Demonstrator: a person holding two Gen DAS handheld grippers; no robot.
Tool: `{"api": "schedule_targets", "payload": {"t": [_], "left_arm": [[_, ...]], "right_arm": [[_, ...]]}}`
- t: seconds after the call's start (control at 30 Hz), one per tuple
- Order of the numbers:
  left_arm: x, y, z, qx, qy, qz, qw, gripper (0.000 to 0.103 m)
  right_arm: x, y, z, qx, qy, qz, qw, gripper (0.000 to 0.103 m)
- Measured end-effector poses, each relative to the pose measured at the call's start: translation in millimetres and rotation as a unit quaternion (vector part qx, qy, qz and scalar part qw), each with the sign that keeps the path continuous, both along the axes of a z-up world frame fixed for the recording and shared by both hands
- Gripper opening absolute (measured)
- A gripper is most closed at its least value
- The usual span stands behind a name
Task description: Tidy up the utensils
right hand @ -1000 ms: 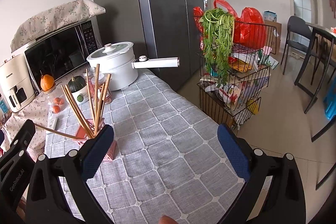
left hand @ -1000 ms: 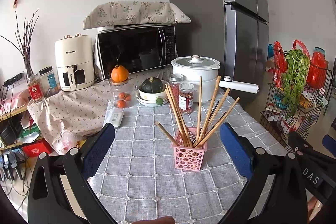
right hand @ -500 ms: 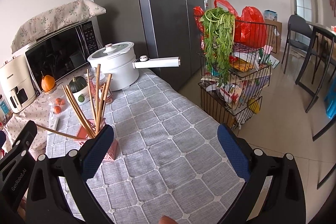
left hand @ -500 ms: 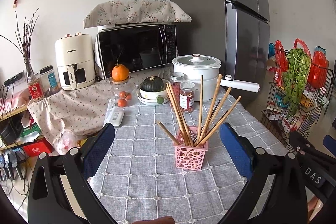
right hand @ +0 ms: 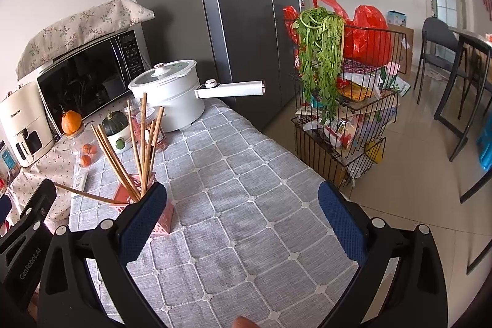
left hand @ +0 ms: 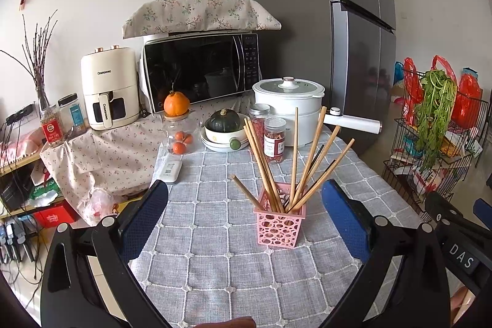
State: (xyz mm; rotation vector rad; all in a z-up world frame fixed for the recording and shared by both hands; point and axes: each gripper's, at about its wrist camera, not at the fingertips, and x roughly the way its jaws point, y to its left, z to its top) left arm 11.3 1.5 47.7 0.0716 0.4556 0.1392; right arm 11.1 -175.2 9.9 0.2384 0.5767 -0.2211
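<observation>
A pink perforated holder (left hand: pixel 279 227) stands on the grey checked tablecloth (left hand: pixel 215 235), with several wooden chopsticks (left hand: pixel 295 156) fanned out of it. My left gripper (left hand: pixel 244 199) is open and empty, hovering just in front of the holder, which sits between its blue pads and a little beyond them. In the right wrist view the same holder (right hand: pixel 163 223) is partly hidden behind the left blue pad, its chopsticks (right hand: pixel 143 143) sticking up. My right gripper (right hand: pixel 243 202) is open and empty over bare cloth to the right of the holder.
Behind the holder stand two spice jars (left hand: pixel 274 140), a bowl with a green squash (left hand: pixel 226 131), a white pot with a long handle (left hand: pixel 289 100), a microwave (left hand: pixel 200 69) and an air fryer (left hand: pixel 109 88). A wire rack with greens (right hand: pixel 341 119) stands right of the table, beside the fridge (right hand: pixel 233 20).
Both grippers have stayed open and nearly still; the views have drifted only slightly, and the holder and chopsticks have not moved.
</observation>
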Motion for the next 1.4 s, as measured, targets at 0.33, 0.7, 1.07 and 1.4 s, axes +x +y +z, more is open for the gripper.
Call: {"api": "schedule_targets", "payload": {"t": [0.33, 0.7, 1.07, 1.4], "left_arm": [[0.6, 0.7, -1.0, 0.000, 0.001, 0.000, 1.0000, 0.096], [-0.9, 1.6, -6.2, 0.000, 0.003, 0.003, 1.0000, 0.096], [-0.4, 2.3, -5.5, 0.001, 0.004, 0.001, 1.0000, 0.096], [1.0, 2.6, -5.0, 0.001, 0.004, 0.002, 1.0000, 0.096]], "right_arm": [[1.0, 0.8, 0.0, -0.001, 0.000, 0.001, 1.000, 0.096], [1.1, 3.7, -0.3, 0.002, 0.002, 0.000, 1.000, 0.096], [0.5, 2.8, -3.0, 0.005, 0.005, 0.000, 1.000, 0.096], [1.4, 3.1, -4.3, 0.006, 0.008, 0.001, 1.000, 0.096]]}}
